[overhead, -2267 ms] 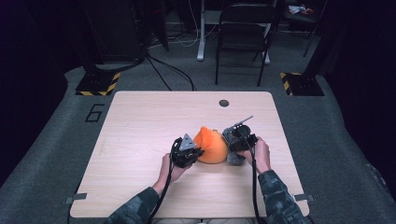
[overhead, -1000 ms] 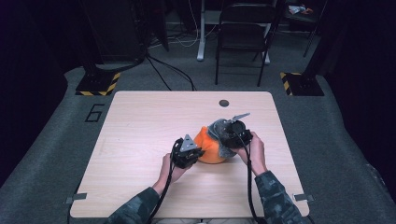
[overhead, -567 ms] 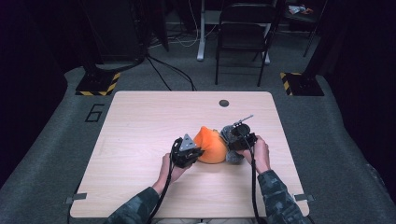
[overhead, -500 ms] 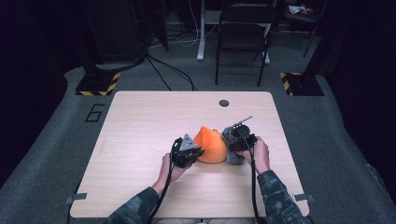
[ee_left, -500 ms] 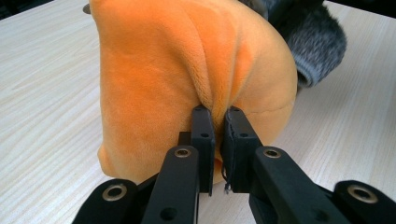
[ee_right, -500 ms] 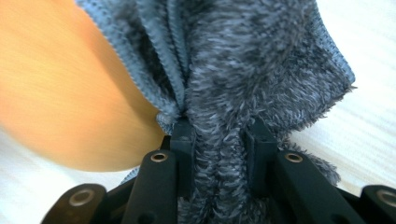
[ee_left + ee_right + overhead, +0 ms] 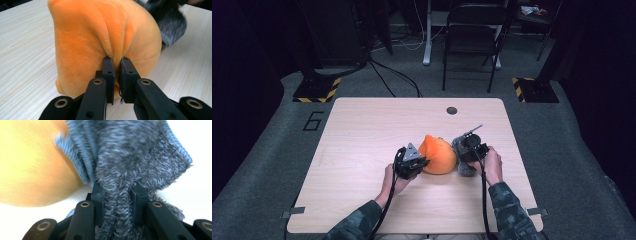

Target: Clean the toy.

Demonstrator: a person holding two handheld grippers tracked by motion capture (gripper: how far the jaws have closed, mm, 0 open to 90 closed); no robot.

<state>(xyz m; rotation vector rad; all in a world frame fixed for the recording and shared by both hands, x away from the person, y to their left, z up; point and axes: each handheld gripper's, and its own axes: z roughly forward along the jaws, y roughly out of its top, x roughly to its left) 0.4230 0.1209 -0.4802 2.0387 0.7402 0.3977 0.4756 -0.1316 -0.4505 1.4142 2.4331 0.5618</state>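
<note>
An orange plush toy (image 7: pixel 438 154) sits on the wooden table (image 7: pixel 362 130), right of the middle toward the near edge. My left gripper (image 7: pixel 419 163) presses against its left side, shut on a pinched fold of the orange plush toy (image 7: pixel 105 37). A grey fuzzy cloth (image 7: pixel 463 159) lies bunched against the toy's right side. My right gripper (image 7: pixel 466 150) is shut on a thick fold of that grey cloth (image 7: pixel 130 157), which fills the gap between its jaws. The orange plush toy (image 7: pixel 32 165) shows blurred to the cloth's left in the right gripper view.
A small dark round hole (image 7: pixel 452 110) sits near the table's far edge. A folding chair (image 7: pixel 472 35) and a desk leg (image 7: pixel 428 30) stand beyond the table on the grey carpet. Yellow-black striped bases (image 7: pixel 317 90) flank the far corners.
A second ago my right gripper held the grey cloth higher over the toy's right top; it has come down and to the right, and the cloth now rests beside the toy. The left gripper stayed put.
</note>
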